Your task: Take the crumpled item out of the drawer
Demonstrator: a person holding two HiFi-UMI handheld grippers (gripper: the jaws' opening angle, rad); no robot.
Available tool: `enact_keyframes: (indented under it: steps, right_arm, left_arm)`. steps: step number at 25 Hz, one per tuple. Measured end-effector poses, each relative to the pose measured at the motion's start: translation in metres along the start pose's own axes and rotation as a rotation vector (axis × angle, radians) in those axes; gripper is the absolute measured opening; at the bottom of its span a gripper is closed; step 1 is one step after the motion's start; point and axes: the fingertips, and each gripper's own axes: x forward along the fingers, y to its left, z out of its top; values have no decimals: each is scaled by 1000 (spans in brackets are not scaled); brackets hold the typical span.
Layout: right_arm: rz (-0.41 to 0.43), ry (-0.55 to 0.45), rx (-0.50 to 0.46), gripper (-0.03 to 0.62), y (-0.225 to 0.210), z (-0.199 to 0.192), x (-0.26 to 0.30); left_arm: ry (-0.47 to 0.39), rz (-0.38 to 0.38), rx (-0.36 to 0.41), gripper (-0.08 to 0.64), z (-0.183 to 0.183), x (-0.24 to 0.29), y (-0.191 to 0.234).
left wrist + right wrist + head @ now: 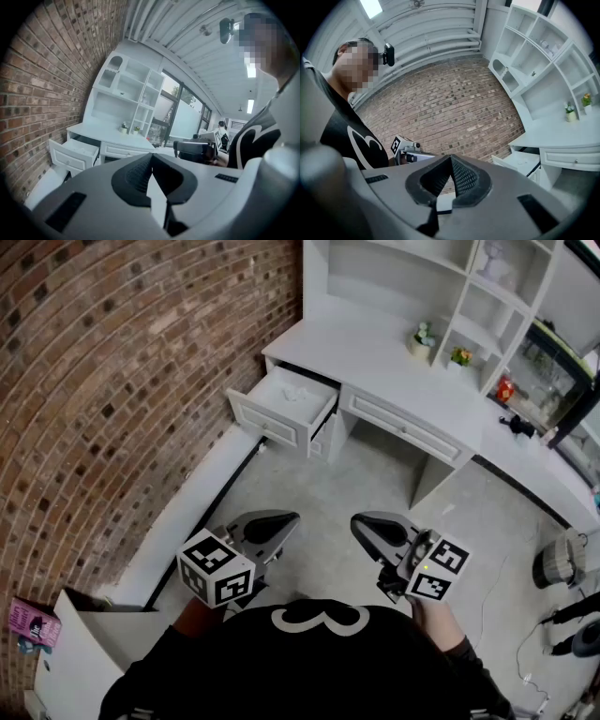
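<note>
The drawer [267, 423] stands open, exposing the crumpled item [300, 393]. Well short of it, the left gripper [281, 522] and right gripper [367, 522] are closed and empty, likely awaiting approach.

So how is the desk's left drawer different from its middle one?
The left drawer is pulled open; the middle drawer is shut. The left drawer shows a crumpled white item inside; the middle drawer's inside is hidden. The middle drawer looks wider. Both are white.
</note>
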Motion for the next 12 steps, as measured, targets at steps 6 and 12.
enact_keyframes:
  steps: [6, 12]
  right_arm:
    - [11, -17, 3, 9, 1, 4, 0]
    - [15, -55, 5, 11, 1, 18, 1]
  left_arm:
    - [14, 10, 7, 3, 1, 0, -2]
    - [0, 19, 44, 3, 15, -6, -7]
